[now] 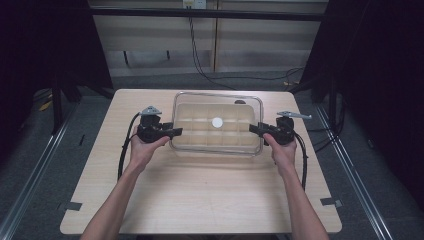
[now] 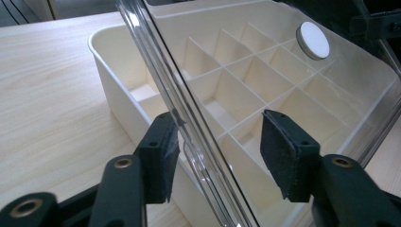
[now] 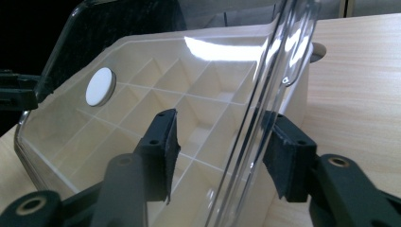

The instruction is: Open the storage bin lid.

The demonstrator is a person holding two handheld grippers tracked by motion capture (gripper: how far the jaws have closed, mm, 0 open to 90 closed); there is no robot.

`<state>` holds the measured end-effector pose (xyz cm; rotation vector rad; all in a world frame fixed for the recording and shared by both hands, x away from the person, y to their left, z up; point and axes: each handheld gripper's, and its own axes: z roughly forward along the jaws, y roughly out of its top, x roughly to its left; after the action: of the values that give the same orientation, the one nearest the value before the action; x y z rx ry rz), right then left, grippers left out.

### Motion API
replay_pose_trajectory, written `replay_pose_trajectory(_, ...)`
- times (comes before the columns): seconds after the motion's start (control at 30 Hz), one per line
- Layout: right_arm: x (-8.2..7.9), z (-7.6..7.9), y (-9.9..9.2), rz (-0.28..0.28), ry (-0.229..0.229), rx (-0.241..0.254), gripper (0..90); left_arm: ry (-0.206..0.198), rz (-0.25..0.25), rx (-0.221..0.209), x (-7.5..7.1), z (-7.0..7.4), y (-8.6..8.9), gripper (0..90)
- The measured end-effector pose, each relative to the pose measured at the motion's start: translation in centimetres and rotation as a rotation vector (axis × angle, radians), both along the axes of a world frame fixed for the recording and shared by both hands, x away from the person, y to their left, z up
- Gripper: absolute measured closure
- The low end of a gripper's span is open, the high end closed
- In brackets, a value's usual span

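**Both grippers set at the lid's ends**

At the middle of the table (image 1: 210, 190) sits a cream box (image 1: 216, 131) split into small compartments, with a clear lid (image 1: 217, 97) over it. The lid carries a white round knob (image 1: 217, 122) at its centre. Left of the box, the left gripper (image 1: 172, 132) reaches in at the lid's short edge; right of the box, the right gripper (image 1: 254, 129) does the same at the opposite edge.

In the left gripper view the lid's rim (image 2: 189, 132) runs between the two jaws, close against one pad while the other pad stands off with a clear gap, so this gripper (image 2: 220, 146) is open and not yet clamped. The right gripper view shows the same: the rim (image 3: 246, 132) passes between the jaws, near the outer pad (image 3: 283, 156), with the inner pad (image 3: 163, 151) well apart from it. That gripper (image 3: 222, 151) is open too.

The step in hand looks like taking hold of the lid at both ends. To do it well, I judge each rim should sit deep between the pads before closing, not at the tips, since clear plastic is slick. Closing both together and keeping the hands level should stop the lid tilting or dragging the box sideways.
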<state>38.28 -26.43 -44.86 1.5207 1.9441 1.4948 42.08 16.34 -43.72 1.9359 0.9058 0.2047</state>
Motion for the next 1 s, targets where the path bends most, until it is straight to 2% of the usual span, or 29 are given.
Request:
replay_pose_trajectory(0.1,-0.1,0.1,-0.1,0.002,0.003,0.008,52.0,-0.011,0.003,0.008,-0.3,0.2,0.2,51.2)
replay_pose_trajectory(0.4,-0.6,0.7,-0.2,0.001,0.005,0.025,57.4,-0.029,0.008,-0.008,-0.7,0.8,0.5,57.3)
replay_pose_trajectory(0.7,-1.6,1.1,-0.6,0.005,-0.024,0.061,62.7,-0.051,0.007,-0.027,-1.2,1.4,0.8,63.6)
replay_pose_trajectory(1.0,-2.2,1.3,-0.5,-0.011,-0.026,0.085,64.8,-0.057,-0.001,0.015,-2.0,1.7,0.8,65.7)
